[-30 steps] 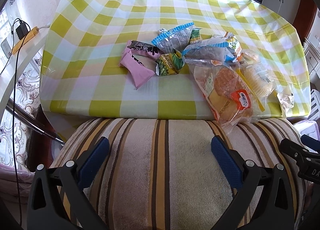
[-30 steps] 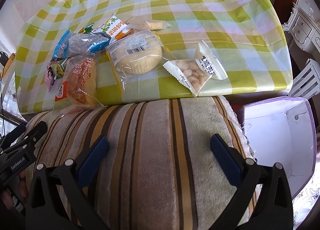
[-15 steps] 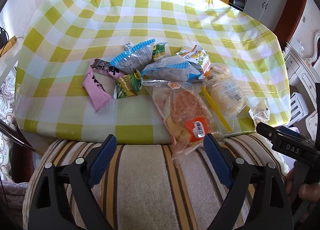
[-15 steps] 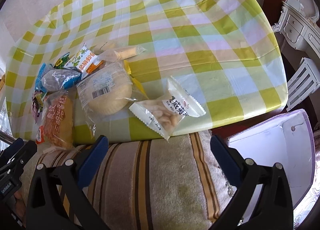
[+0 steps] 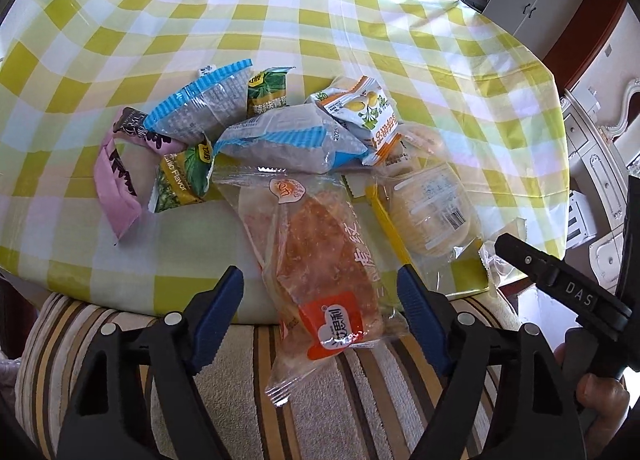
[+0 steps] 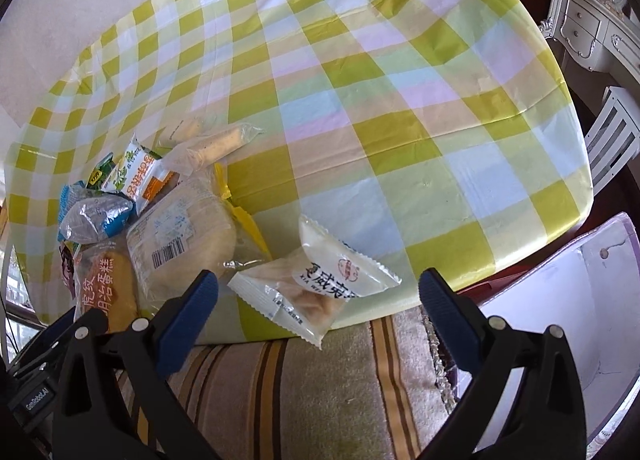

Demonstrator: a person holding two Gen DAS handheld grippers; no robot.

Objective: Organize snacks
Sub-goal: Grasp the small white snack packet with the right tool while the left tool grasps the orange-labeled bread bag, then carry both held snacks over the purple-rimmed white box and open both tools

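Several snack packets lie in a pile on the green-checked tablecloth [image 5: 360, 32]. A clear bag with an orange cake [image 5: 320, 260] hangs over the table's near edge, between the fingers of my open left gripper [image 5: 320, 296]. Beside it lie a round pastry bag [image 5: 432, 212], blue-striped bags [image 5: 288, 136], green packets [image 5: 184, 180] and a pink packet [image 5: 116, 196]. My right gripper [image 6: 318, 296] is open around a white packet of biscuits [image 6: 316, 292] at the table edge. The round pastry [image 6: 184, 236] lies left of it.
A striped cushion [image 5: 248, 400] sits below the table edge in both views. An open white box with purple rim [image 6: 568, 320] stands at the right below the table. White furniture [image 6: 588, 28] is at the far right. The other gripper's body [image 5: 568, 288] shows at right.
Both grippers have moved forward toward the table edge. The left now frames the orange cake bag, the right frames the white biscuit packet. Both stay open.
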